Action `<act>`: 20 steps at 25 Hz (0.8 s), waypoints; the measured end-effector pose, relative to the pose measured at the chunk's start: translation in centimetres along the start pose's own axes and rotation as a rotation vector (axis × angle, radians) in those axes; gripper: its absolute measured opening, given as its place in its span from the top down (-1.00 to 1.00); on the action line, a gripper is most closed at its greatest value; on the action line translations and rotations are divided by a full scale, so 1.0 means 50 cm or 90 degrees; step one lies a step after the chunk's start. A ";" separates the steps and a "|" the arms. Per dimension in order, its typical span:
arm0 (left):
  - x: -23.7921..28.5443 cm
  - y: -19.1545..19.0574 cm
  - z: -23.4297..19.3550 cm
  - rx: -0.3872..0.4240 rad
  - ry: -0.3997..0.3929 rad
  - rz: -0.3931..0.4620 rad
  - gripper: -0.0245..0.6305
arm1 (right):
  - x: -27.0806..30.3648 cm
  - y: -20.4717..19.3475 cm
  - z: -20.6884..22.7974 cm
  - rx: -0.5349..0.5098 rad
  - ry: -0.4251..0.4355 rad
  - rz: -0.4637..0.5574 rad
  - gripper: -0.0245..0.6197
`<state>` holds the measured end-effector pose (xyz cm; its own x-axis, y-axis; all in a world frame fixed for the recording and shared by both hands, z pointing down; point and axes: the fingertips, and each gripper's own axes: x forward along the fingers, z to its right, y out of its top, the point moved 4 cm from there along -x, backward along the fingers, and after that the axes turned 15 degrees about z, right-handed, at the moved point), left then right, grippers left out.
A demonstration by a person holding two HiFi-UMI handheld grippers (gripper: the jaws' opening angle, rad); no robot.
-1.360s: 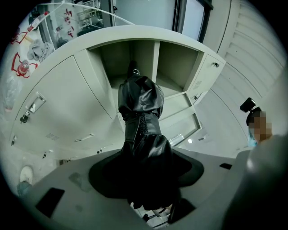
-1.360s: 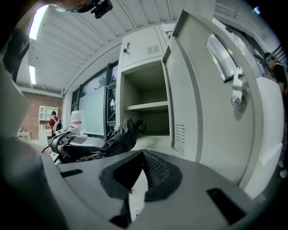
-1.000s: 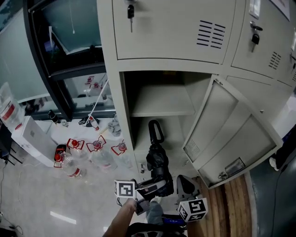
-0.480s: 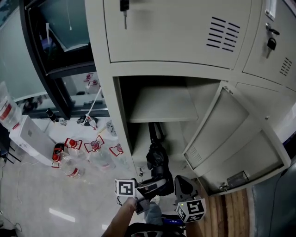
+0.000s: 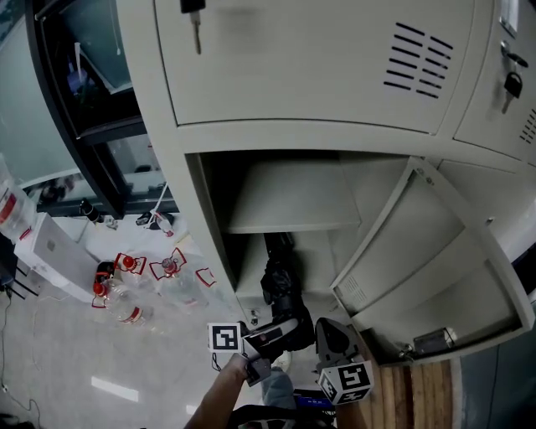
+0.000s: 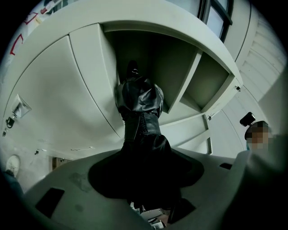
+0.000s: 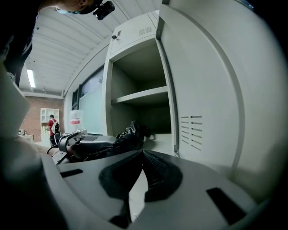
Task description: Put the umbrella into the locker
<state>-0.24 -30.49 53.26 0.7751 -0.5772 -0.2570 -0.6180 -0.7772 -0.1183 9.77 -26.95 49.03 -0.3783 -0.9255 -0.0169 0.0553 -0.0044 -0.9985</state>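
Observation:
The black folded umbrella [image 5: 279, 289] sticks handle-first into the lower part of the open locker compartment [image 5: 251, 251], below its shelf [image 5: 289, 201]. My left gripper [image 5: 272, 333] is shut on the umbrella's near end, just outside the opening. In the left gripper view the umbrella [image 6: 138, 101] runs from the left gripper [image 6: 144, 155] straight into the dark compartment. My right gripper [image 5: 328, 339] hangs beside the left one, shut and holding nothing. In the right gripper view the right gripper [image 7: 141, 155] points at the compartment, with the umbrella [image 7: 128, 134] to its left.
The locker door [image 5: 427, 268] stands open to the right, close to my right gripper. Closed lockers above carry keys [image 5: 192, 18]. Several plastic bottles [image 5: 126, 289] lie on the floor at the left, by a white box [image 5: 54, 251]. A distant person [image 7: 53, 127] stands at left.
The umbrella has gone deeper into the compartment; its handle is now in shadow under the shelf. Both grippers have come closer to the locker, and the head view has moved in.

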 end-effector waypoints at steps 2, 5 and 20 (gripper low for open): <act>0.005 0.010 -0.007 -0.008 0.001 0.008 0.15 | 0.009 0.001 0.001 -0.003 0.000 -0.001 0.92; 0.015 0.021 -0.009 -0.018 -0.007 0.015 0.15 | 0.020 0.000 0.004 -0.016 0.002 -0.003 0.92; 0.058 0.081 -0.033 -0.059 -0.011 0.052 0.14 | 0.040 0.011 0.019 0.066 0.029 0.051 0.92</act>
<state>-0.31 -35.73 53.61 0.7201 -0.6353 -0.2792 -0.6631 -0.7485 -0.0071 9.93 -29.17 48.52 -0.4101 -0.9065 -0.1008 0.1805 0.0276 -0.9832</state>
